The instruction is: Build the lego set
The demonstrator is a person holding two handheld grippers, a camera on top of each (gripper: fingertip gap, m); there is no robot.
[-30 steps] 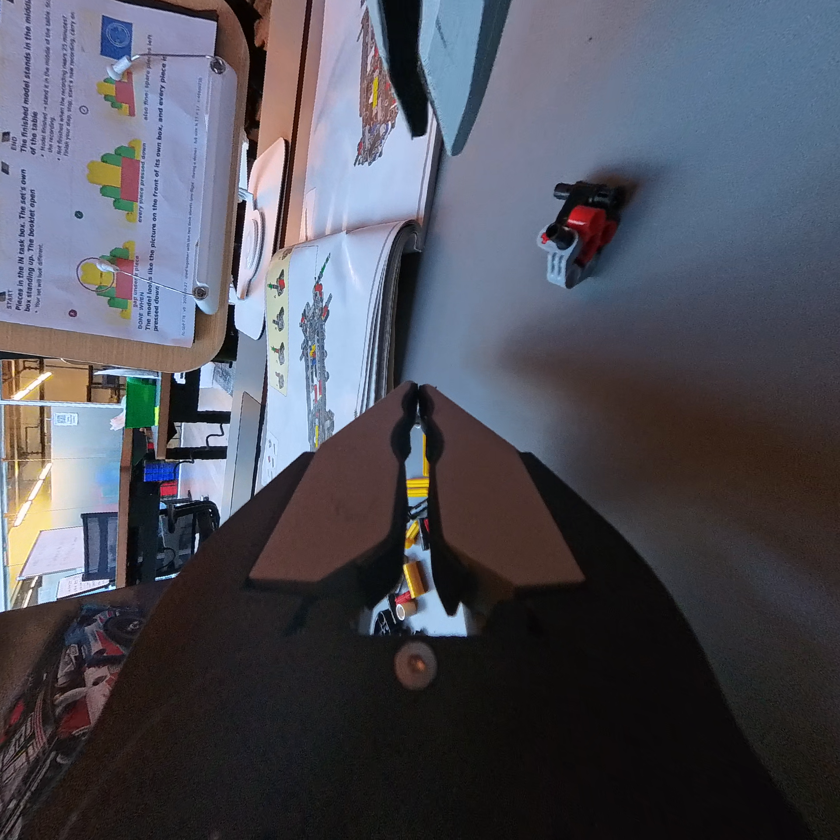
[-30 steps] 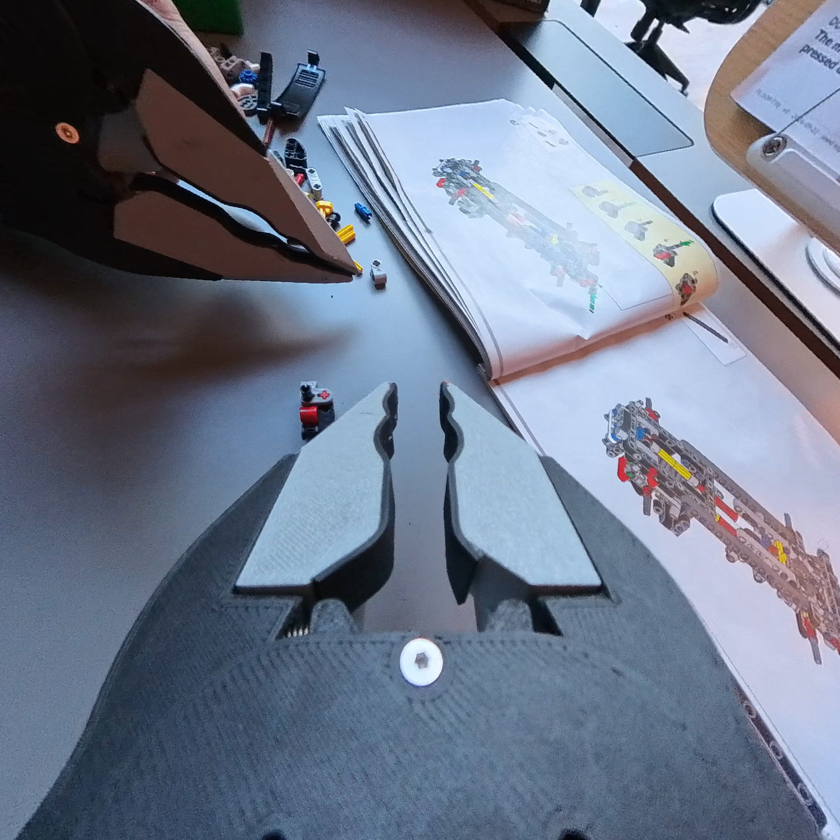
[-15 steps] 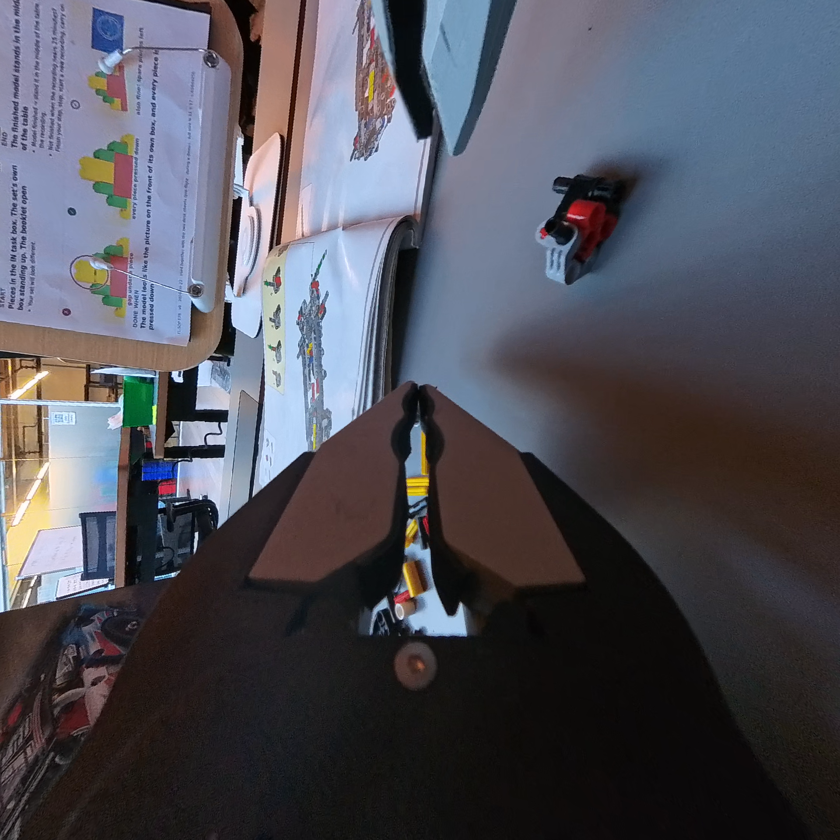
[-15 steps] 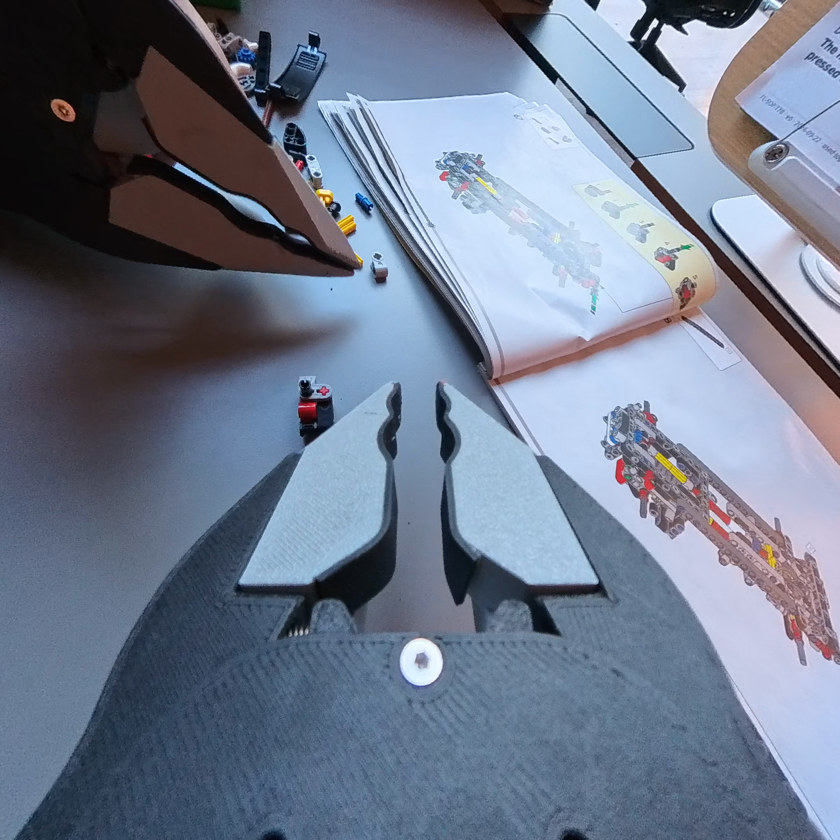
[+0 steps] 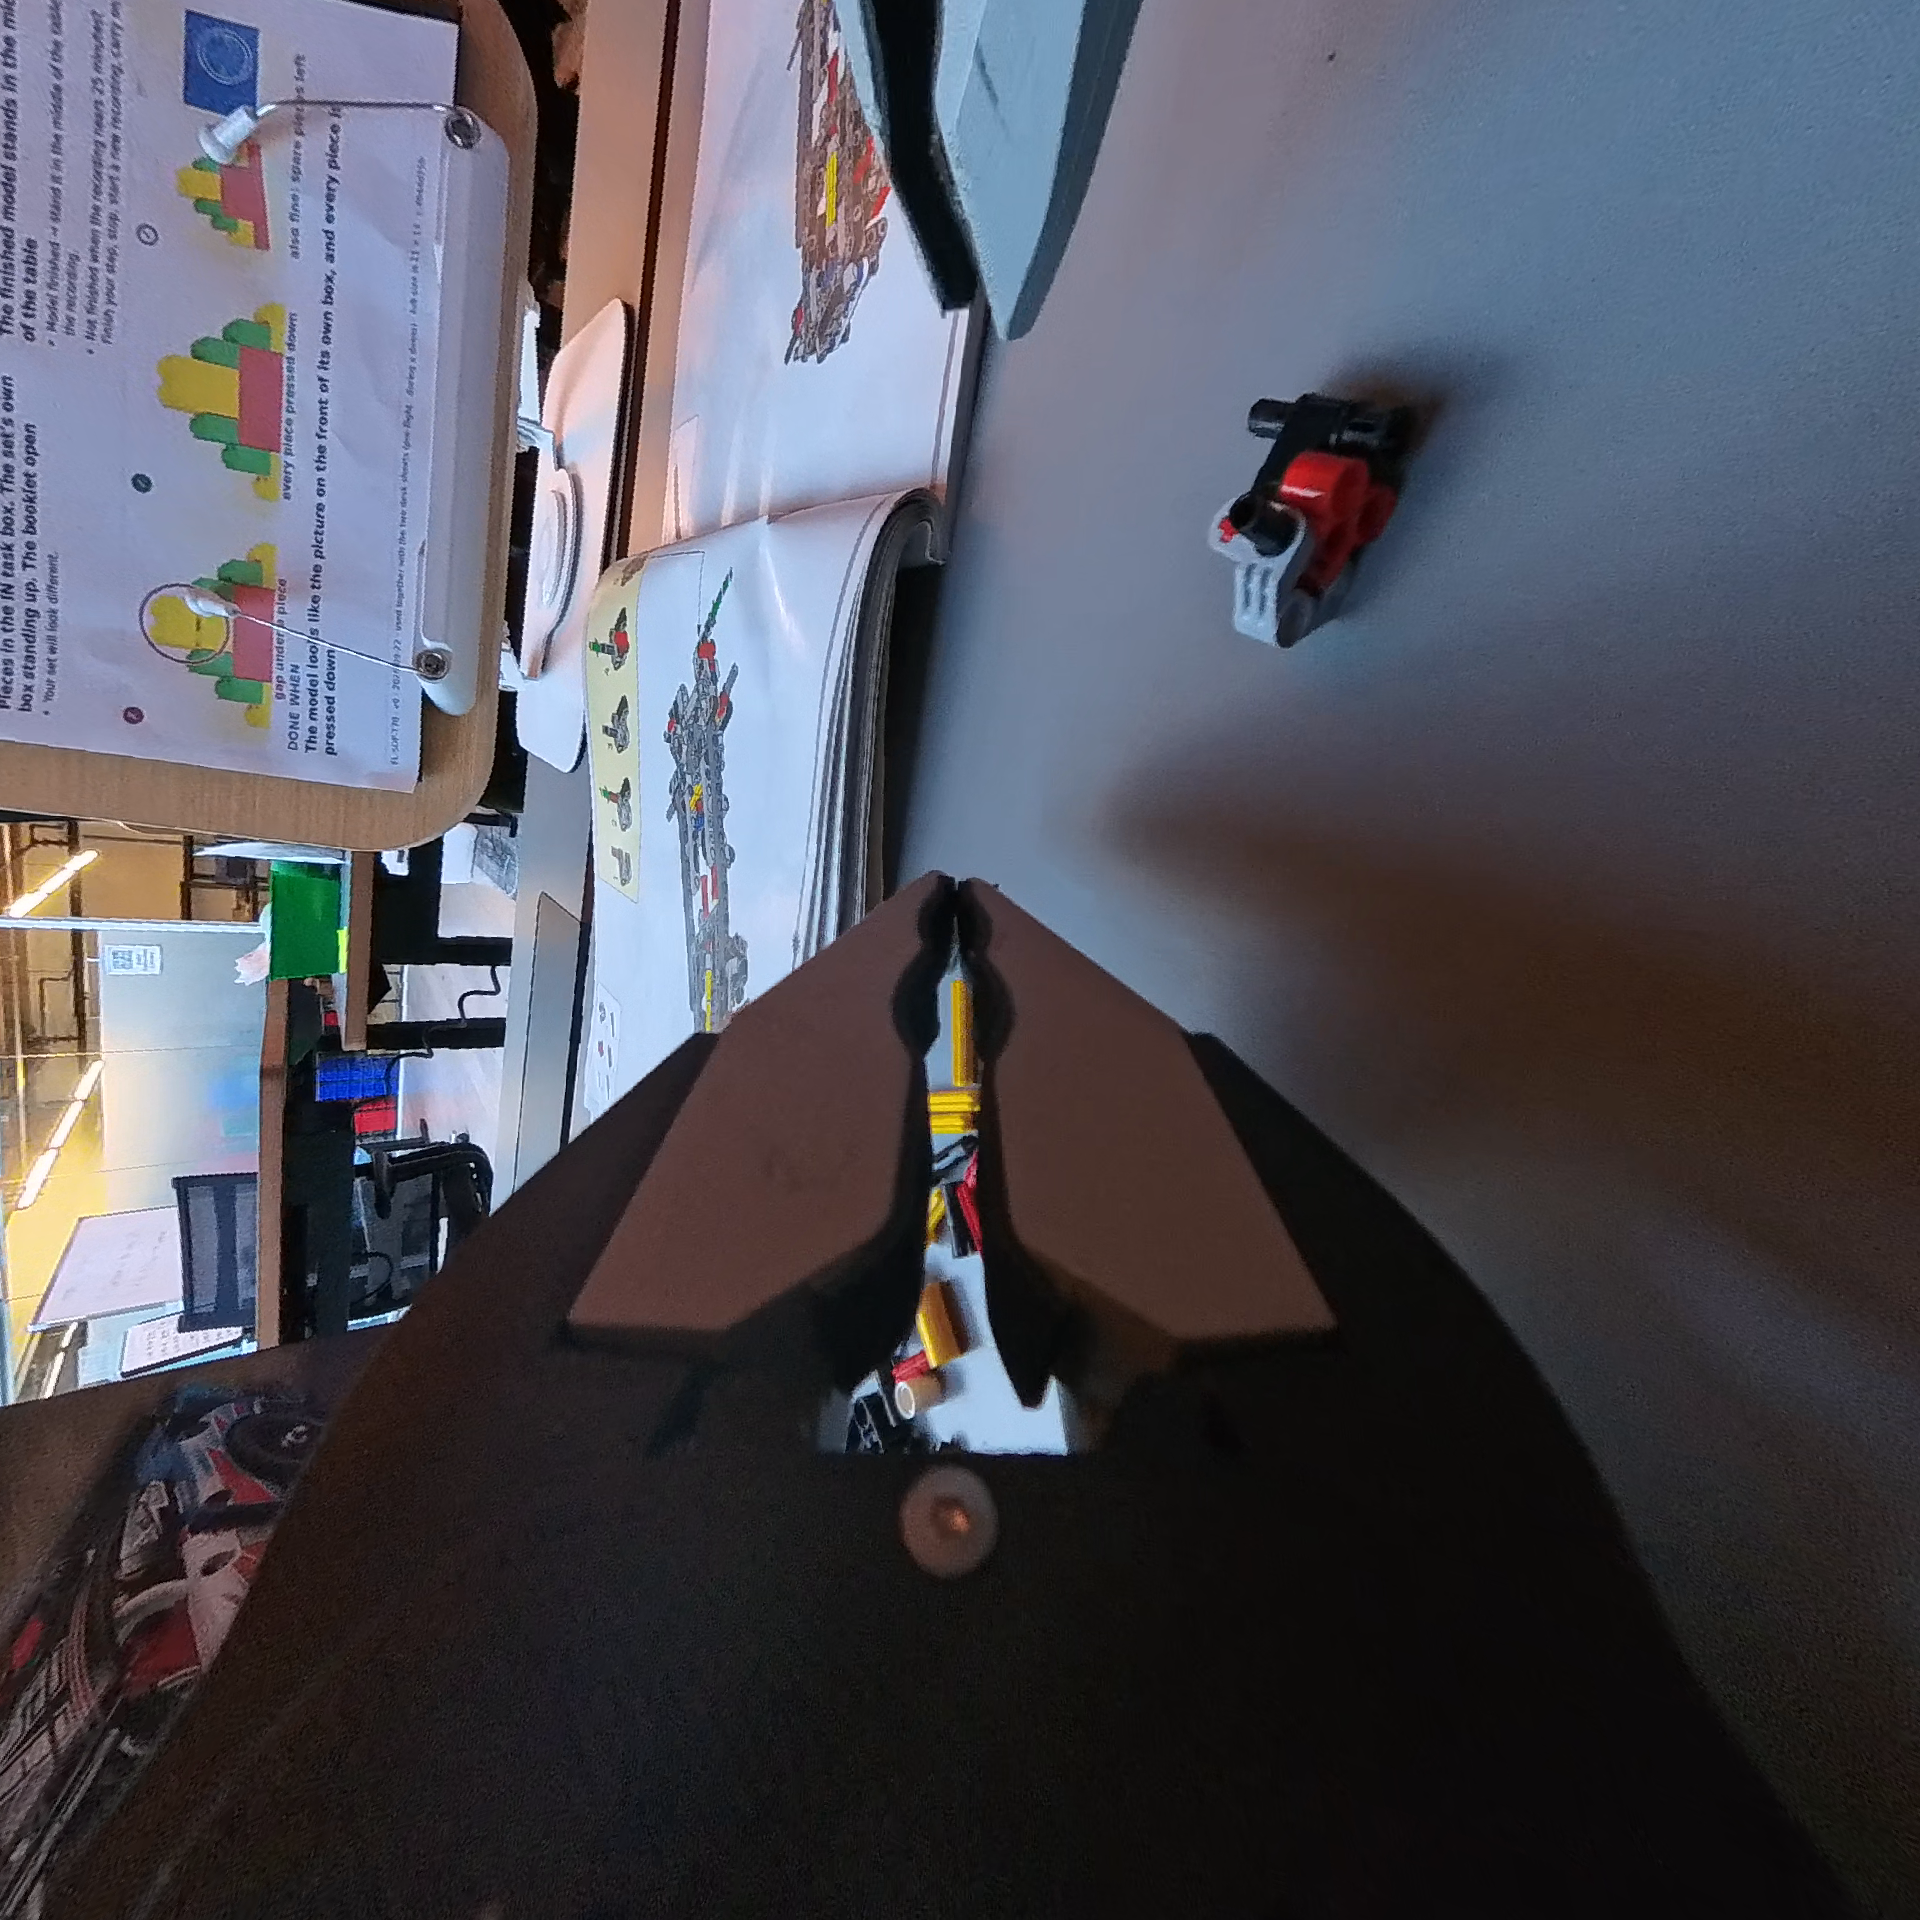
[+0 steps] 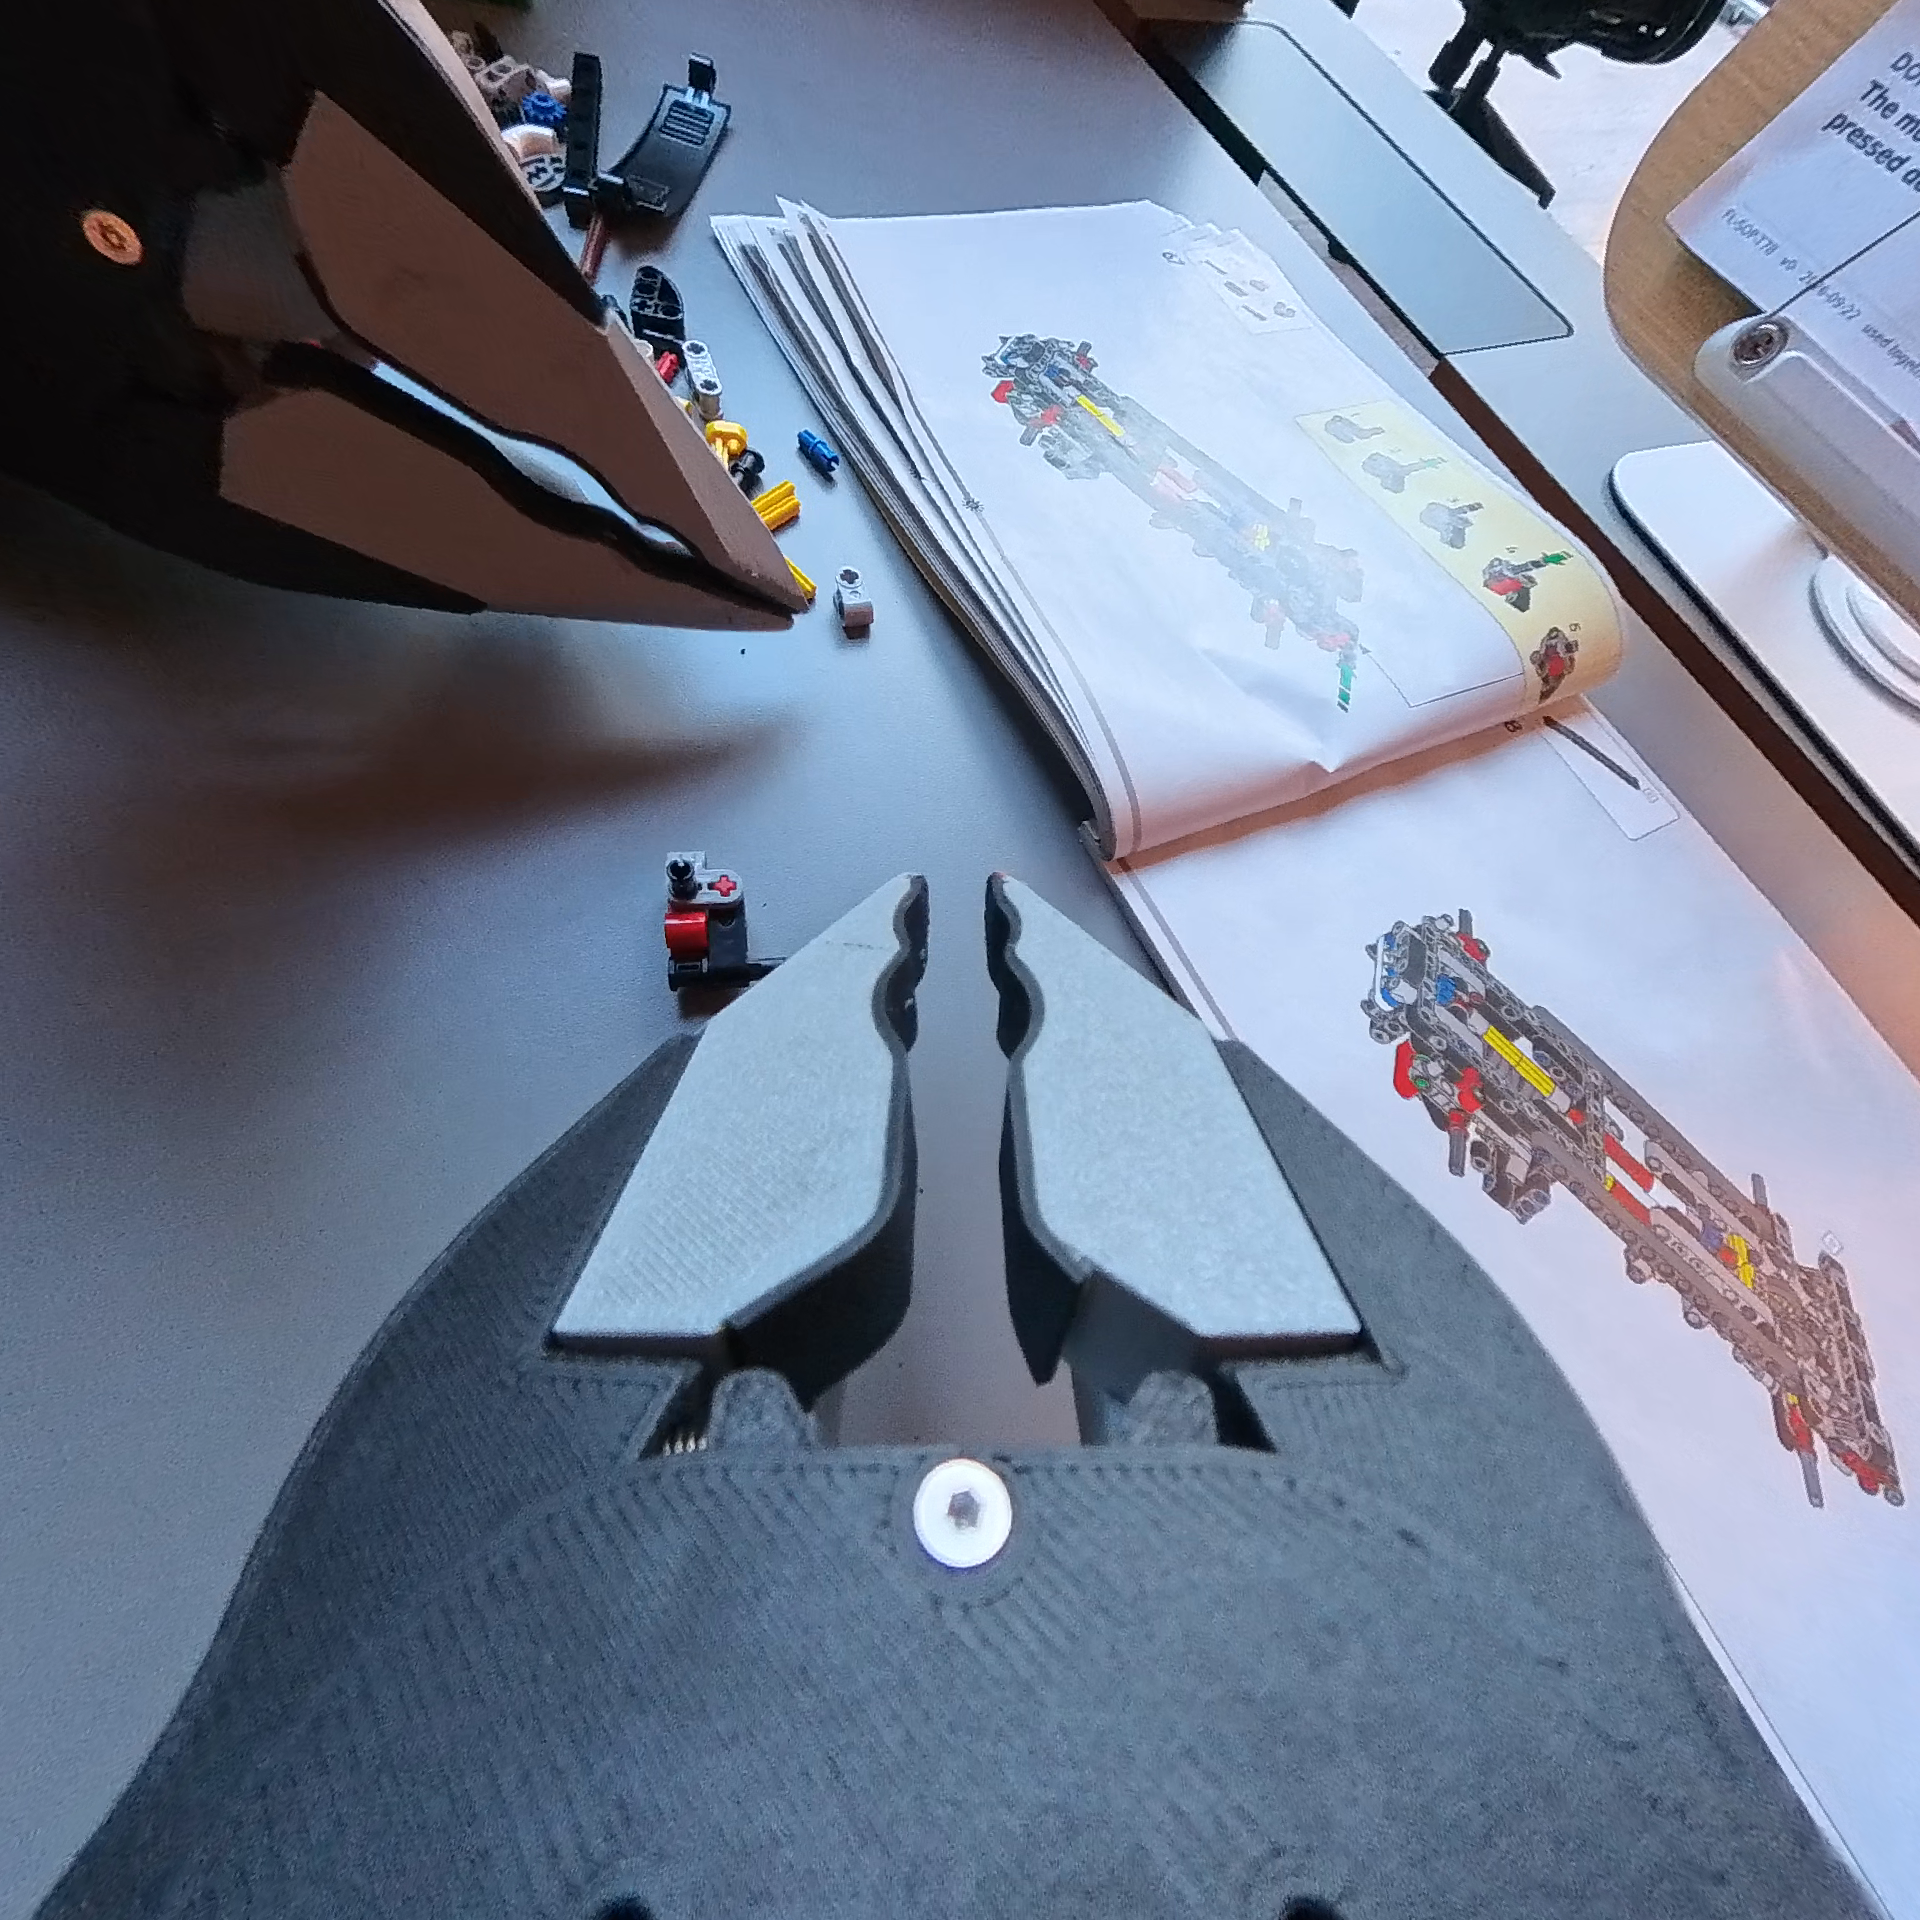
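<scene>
A small red, grey and black brick assembly [image 6: 707, 920] lies on the dark table [image 6: 312, 1039], just left of my right gripper's left fingertip; it also shows in the left wrist view [image 5: 1304, 520]. My right gripper [image 6: 956, 883] hovers over bare table with its grey fingers a narrow gap apart and nothing between them. My left gripper [image 5: 956, 883] has its brown fingers shut tip to tip, with nothing showing between the tips. It also shows in the right wrist view [image 6: 790, 613], raised above a scatter of loose pieces [image 6: 727, 436]. A small grey piece [image 6: 852, 601] lies just past its tips.
An open instruction booklet [image 6: 1195, 499] lies to the right, its lower page [image 6: 1558, 1143] beside my right gripper. A wooden stand with a printed sheet [image 5: 239, 416] and a white base [image 6: 1766, 582] stand at the back. A printed box [image 5: 125, 1558] is near my left gripper. There is about 9 cm between the tips of the two grippers. To the small grey piece [image 6: 852, 601]: left tips about 4 cm, right tips about 11 cm.
My right gripper's fingers have drawn closer together on nothing, and it has shifted slightly. My left gripper has stayed shut and nearly still.
</scene>
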